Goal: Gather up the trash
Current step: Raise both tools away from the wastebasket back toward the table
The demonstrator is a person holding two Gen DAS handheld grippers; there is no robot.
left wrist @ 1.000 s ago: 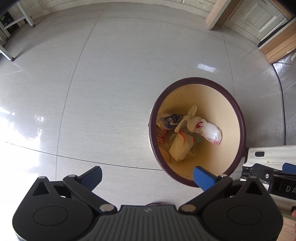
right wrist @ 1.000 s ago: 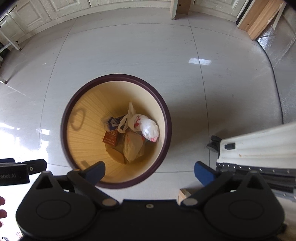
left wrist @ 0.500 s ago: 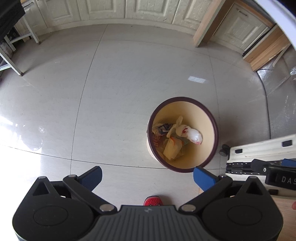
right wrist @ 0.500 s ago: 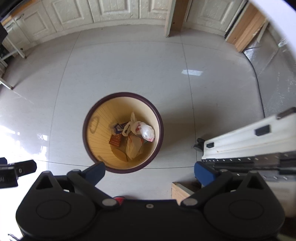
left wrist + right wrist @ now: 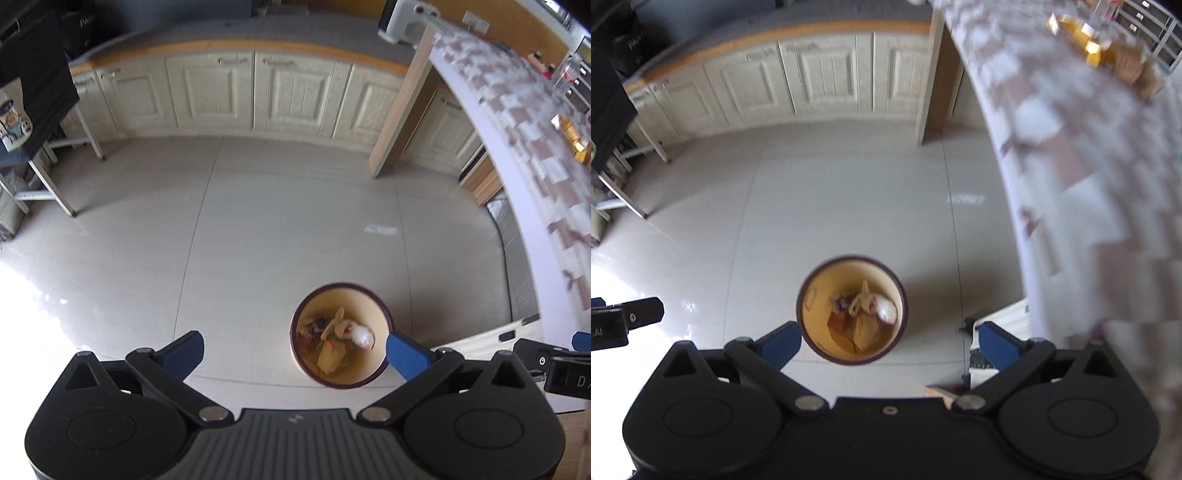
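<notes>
Left wrist view: bin (image 5: 341, 380) on the floor (image 5: 229, 258), below and ahead of the left gripper (image 5: 295, 349), right finger (image 5: 406, 354) overlapping the bin rim. Jaws wide apart, nothing between them. Same in the right wrist view: right gripper (image 5: 888, 341) above the bin (image 5: 809, 295), jaws spread, empty. Trash (image 5: 340, 339) already inside the bin: a white knotted bag (image 5: 886, 308) toward the bin's right wall, tan paper and a printed wrapper beside it at the bottom.

Desk (image 5: 535, 155) with a checked cloth to the right of the bin, edge curving overhead in both views; small items at its far end, too blurred to identify. Cabinets (image 5: 266, 92) beyond the bin, across open floor.

Judged status: both grippers unloaded and high above the bin; next trash item not identifiable.

Risks, as judgement:
- Collision with the desk edge. Cause: desk close on the right of the bin, both grippers near it, strong blur on that side.
- Cloth snag. Cause: open fingers sweeping along the overhang.
- Missed drop on later items. Cause: release from this height, off the bin's centre; light wrappers likely to drift onto the floor.
- Bin tip or shove. Cause: finger contact with the rim on descent; bin light, floor glossy.
- Gripper-to-gripper contact. Cause: close spacing, each visible at the other view's edge.
</notes>
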